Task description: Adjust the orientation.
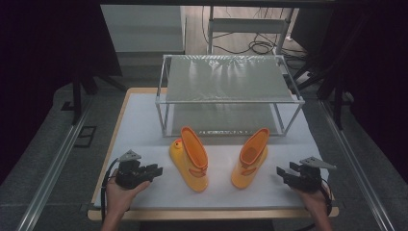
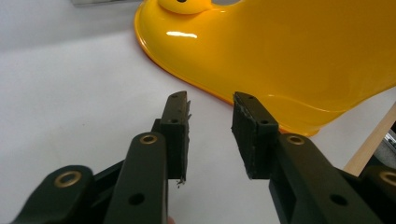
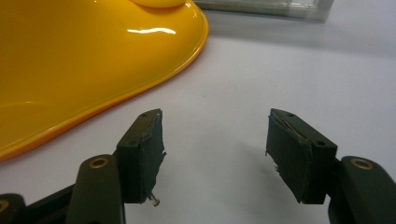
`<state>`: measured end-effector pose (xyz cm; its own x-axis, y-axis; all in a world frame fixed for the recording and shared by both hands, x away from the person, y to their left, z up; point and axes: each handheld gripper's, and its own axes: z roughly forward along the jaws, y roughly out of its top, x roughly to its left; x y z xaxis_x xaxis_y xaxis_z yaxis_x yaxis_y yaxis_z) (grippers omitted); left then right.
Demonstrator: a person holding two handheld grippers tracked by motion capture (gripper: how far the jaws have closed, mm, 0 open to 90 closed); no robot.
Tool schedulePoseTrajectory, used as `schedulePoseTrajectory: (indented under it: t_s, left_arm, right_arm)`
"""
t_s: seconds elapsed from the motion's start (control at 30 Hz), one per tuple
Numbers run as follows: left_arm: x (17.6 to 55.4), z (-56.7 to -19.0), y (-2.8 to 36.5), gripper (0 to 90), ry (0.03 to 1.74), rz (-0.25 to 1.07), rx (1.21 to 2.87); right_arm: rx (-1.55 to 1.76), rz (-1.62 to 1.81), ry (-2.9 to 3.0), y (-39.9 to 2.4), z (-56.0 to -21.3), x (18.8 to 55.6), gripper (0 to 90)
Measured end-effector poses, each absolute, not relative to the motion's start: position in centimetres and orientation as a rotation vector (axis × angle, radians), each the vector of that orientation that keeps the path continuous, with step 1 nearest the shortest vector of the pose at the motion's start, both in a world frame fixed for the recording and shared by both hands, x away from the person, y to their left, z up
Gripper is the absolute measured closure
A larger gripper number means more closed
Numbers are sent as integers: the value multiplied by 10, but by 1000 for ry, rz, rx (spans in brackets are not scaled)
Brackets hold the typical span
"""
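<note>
Left tool [image 1: 155, 170]: held low over the bench [image 1: 144, 120] at its near left; jaws apart, nothing between them; seen in the left gripper view [image 2: 211, 123] pointed at the sole edge of the left boot, just short of it.
Left boot [image 1: 189, 158]: yellow, lying on the bench left of centre, opening turned toward the rack; not yet gripped.
Right boot [image 1: 250, 158]: yellow, lying right of centre, apart from its mate; likewise untouched.
Rack [image 1: 231, 98]: a two-tier wire frame stood at the far side of the bench; both tiers are seen bare.
Right tool [image 1: 282, 175]: held at the near right; jaws wide apart and empty; in the right gripper view [image 3: 212, 140] the right boot is seen just beside its own left jaw.
Progress: judged to be at the outset; both boots remain to be grasped and, it is supposed, set on the rack.
</note>
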<state>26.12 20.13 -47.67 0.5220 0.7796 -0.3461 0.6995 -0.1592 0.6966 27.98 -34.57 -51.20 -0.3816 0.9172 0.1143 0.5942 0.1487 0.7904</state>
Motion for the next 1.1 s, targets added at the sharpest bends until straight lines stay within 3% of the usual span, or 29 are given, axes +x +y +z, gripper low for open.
schedulePoseTrajectory:
  t_s: [0.17, 0.33, 0.8, 1.1]
  left_arm:
    - [252, -473, 190, 818, 1187, 114, 1910]
    - [238, -467, 171, 888, 1137, 117, 1935]
    - [205, -472, 91, 900, 965, 93, 1991]
    - [210, -485, 49, 900, 983, 215, 2027]
  right_arm:
    - [1449, 1114, 2024, -344, -514, 279, 371]
    - [1447, 1124, 2013, -346, -513, 277, 372]
    - [1468, 1125, 1988, -351, -514, 277, 375]
    - [1491, 1114, 1985, -353, -517, 278, 373]
